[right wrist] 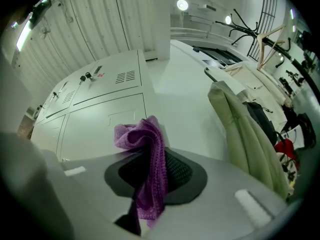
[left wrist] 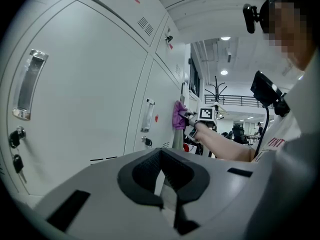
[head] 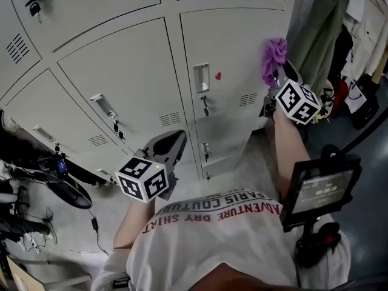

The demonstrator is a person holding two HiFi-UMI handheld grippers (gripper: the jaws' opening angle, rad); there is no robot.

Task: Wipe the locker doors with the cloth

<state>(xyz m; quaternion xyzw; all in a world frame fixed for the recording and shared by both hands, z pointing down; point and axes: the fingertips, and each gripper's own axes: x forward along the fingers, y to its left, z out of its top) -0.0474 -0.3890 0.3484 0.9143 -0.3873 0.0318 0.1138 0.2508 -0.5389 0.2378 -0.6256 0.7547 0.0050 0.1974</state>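
Right arm (head: 288, 145) stretched out to the far right. Right gripper (head: 279, 77) is held high, its fingers clamped on the purple cloth (head: 274, 56). Left arm (head: 130, 222) is bent near the body. Left gripper (head: 171, 144) sits lower, fingers together with nothing between them.

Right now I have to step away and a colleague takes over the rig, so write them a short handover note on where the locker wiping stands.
Left claw: shut, empty, held low in front of the lower lockers.
Right claw: shut on the purple cloth, raised by the right edge of the door with the red sticker.
Done: cloth is in hand; the pictures do not show which locker doors have been wiped.
Left: press the cloth to the doors and wipe each in turn, probably starting where the cloth is.
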